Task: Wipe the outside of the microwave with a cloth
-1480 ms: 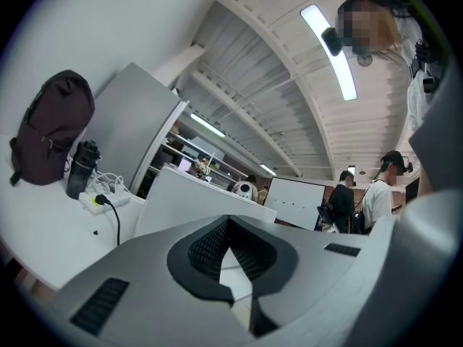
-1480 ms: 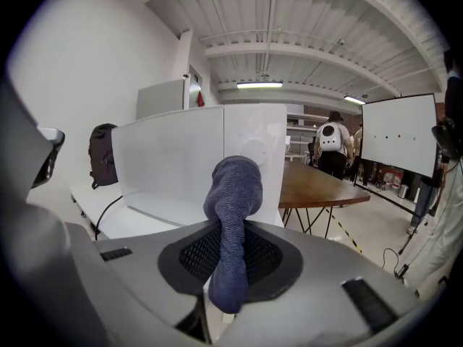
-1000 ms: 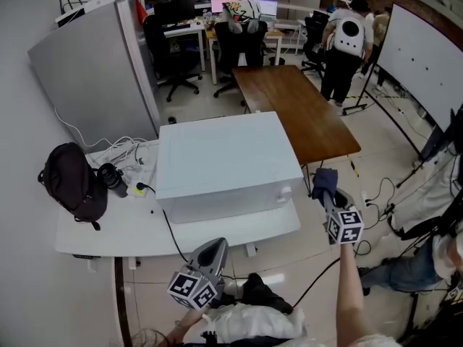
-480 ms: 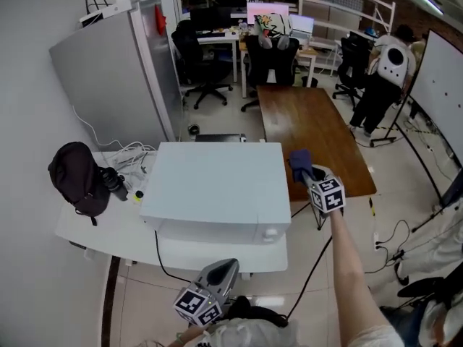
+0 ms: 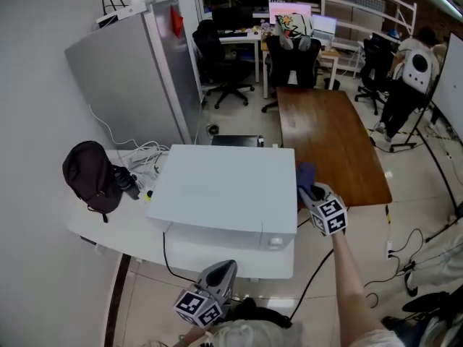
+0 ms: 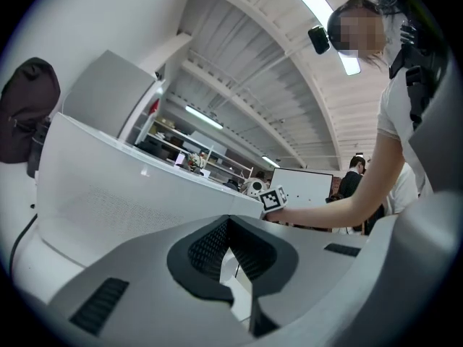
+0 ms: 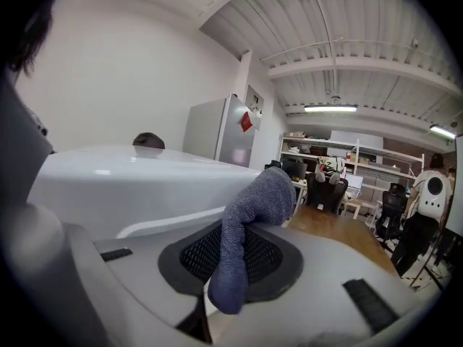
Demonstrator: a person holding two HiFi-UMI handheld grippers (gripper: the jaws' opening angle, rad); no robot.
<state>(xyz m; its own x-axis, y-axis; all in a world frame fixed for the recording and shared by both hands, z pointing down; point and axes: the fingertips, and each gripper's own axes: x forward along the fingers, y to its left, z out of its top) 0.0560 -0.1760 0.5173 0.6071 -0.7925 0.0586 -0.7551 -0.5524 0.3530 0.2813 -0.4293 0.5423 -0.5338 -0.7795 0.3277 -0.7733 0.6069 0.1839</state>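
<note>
Your right gripper (image 5: pixel 311 191) is clamped on the blue-grey cloth (image 5: pixel 305 173), and in the right gripper view the cloth (image 7: pixel 249 219) stands pinched between the 2 jaws with its free end folded over toward the microwave (image 7: pixel 130 172). From the head view, the cloth sits just beside the right side of the microwave (image 5: pixel 221 190), near its top edge. I cannot tell whether it is touching the casing yet.

Your left gripper (image 5: pixel 221 269) hangs low in front of the white table (image 5: pixel 108 226), well apart from the cloth. Its jaws are drawn together with nothing between them, and it plays no part in the wipe right now.

As for progress, you have the cloth in hand and at the appliance, so the pickup and approach look done. Nothing in the views marks any face as already wiped: the top, front and sides all look the same plain white. Judging from that, treat the wiping as barely begun, with the right side first in reach and the top, front and left side left to cover.
</note>
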